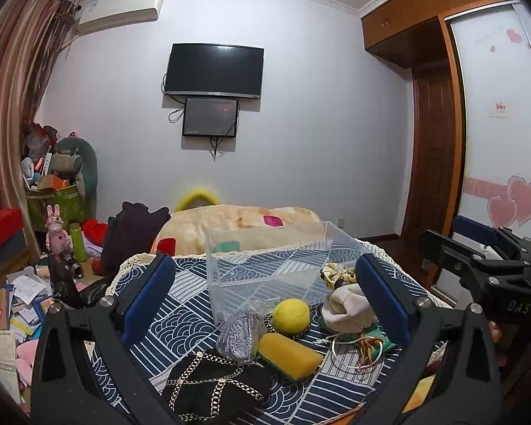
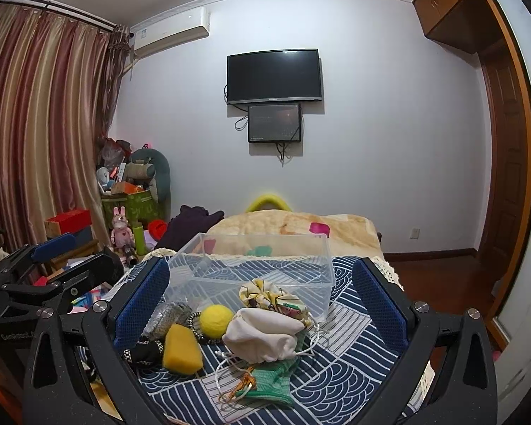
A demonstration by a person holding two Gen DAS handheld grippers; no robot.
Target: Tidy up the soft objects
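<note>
A clear plastic bin [image 1: 265,262] [image 2: 255,269] stands empty on a blue patterned cloth. In front of it lie a yellow ball [image 1: 291,316] [image 2: 216,321], a yellow sponge [image 1: 288,355] [image 2: 182,350], a white cloth pouch [image 1: 347,308] [image 2: 265,334], a floral pouch [image 1: 336,274] [image 2: 269,294], a grey sparkly pouch [image 1: 239,333] [image 2: 166,318], a green knit piece [image 2: 276,379] and a black chain-trimmed item [image 1: 216,382]. My left gripper [image 1: 265,301] is open above the pile. My right gripper [image 2: 262,304] is open, with the objects between its fingers.
The cloth-covered table [image 2: 354,372] stands before a bed with a beige blanket [image 1: 237,223]. Clutter, boxes and toys fill the left side [image 1: 56,212]. A wardrobe and door [image 1: 435,141] are at the right. The right gripper's body shows in the left wrist view [image 1: 478,265].
</note>
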